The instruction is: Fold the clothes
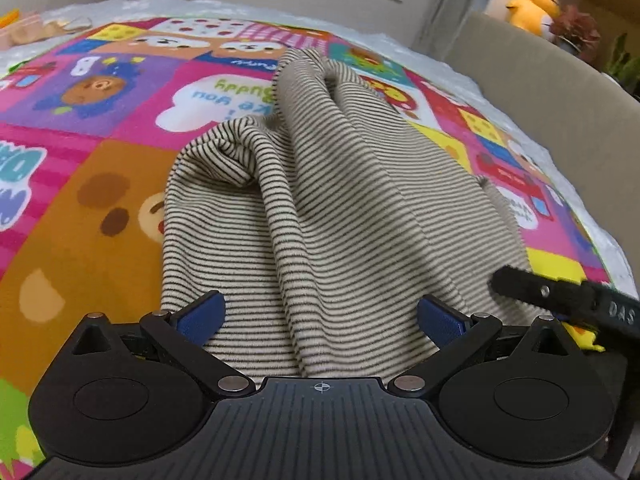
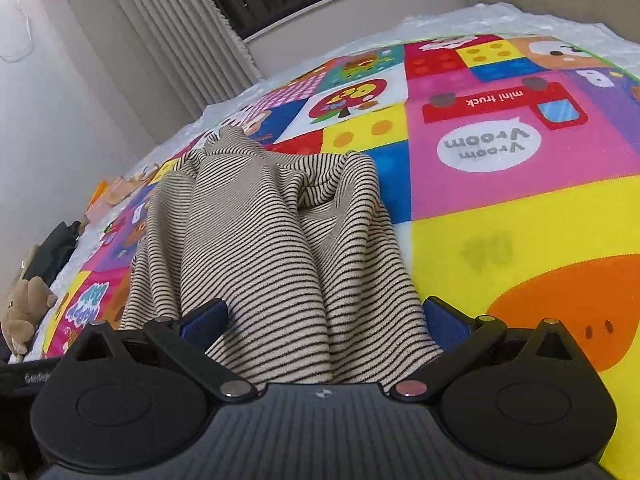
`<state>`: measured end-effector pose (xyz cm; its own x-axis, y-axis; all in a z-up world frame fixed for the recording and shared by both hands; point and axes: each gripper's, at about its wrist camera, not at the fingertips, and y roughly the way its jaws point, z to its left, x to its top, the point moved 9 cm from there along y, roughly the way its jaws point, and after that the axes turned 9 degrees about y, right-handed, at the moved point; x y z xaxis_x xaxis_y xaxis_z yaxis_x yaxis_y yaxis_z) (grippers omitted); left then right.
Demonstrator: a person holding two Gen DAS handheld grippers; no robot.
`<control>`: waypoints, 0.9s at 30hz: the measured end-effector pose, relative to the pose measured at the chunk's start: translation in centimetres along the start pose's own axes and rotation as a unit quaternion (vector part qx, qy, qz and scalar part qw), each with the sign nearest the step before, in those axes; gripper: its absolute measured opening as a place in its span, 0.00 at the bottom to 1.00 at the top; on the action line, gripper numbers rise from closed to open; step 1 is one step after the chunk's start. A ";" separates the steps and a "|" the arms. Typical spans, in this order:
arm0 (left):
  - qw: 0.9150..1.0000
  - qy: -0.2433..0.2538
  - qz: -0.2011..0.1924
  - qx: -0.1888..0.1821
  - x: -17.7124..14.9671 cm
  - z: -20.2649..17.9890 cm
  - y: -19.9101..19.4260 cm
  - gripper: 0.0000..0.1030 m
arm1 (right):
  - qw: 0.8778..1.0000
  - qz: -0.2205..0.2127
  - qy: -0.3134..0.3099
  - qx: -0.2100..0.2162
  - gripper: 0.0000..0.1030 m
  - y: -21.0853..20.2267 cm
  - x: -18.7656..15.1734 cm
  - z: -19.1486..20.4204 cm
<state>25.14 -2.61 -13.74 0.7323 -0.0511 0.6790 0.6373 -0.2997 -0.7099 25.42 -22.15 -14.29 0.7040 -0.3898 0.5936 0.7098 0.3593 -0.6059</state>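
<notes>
A cream garment with thin black stripes [image 1: 320, 200] lies bunched and ridged on a colourful cartoon play mat [image 1: 80, 220]. In the left wrist view my left gripper [image 1: 320, 312] is open, its blue pads [image 1: 202, 314] wide apart with the garment's near end lying between them. A black finger of my right gripper [image 1: 552, 296] reaches in at the garment's right edge. In the right wrist view the same garment [image 2: 256, 240] runs up between the spread blue pads [image 2: 204, 320] of my right gripper [image 2: 324, 320], which is open. The fabric's near hem is hidden behind both gripper bodies.
The play mat [image 2: 500, 220] lies on a white crinkled sheet [image 2: 440, 20]. A beige panel [image 1: 540, 92] stands at the right with a yellow plush toy [image 1: 532, 4] behind it. A brown teddy [image 2: 24, 308] sits at the left edge. Curtains and a window lie beyond.
</notes>
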 end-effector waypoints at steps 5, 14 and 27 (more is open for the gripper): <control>1.000 0.019 0.004 0.003 -0.1 -0.4 -0.2 1.00 | 0.999 0.001 -0.036 0.001 1.00 -0.5 -0.8 0.7; 0.994 0.084 0.031 -0.058 -4.8 -4.1 -3.5 1.00 | 0.996 0.031 -0.067 0.049 1.00 -3.1 -4.3 2.0; 0.989 0.095 0.053 -0.097 -8.9 -5.7 -9.1 0.68 | 0.991 0.039 -0.092 0.084 0.99 -9.5 -9.5 2.1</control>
<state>11.46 -4.86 -12.30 0.7220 -0.2654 0.6390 0.4885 -0.4586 -0.7423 12.07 -20.09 -13.09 0.7379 -0.2001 0.6446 0.6363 0.5246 -0.5656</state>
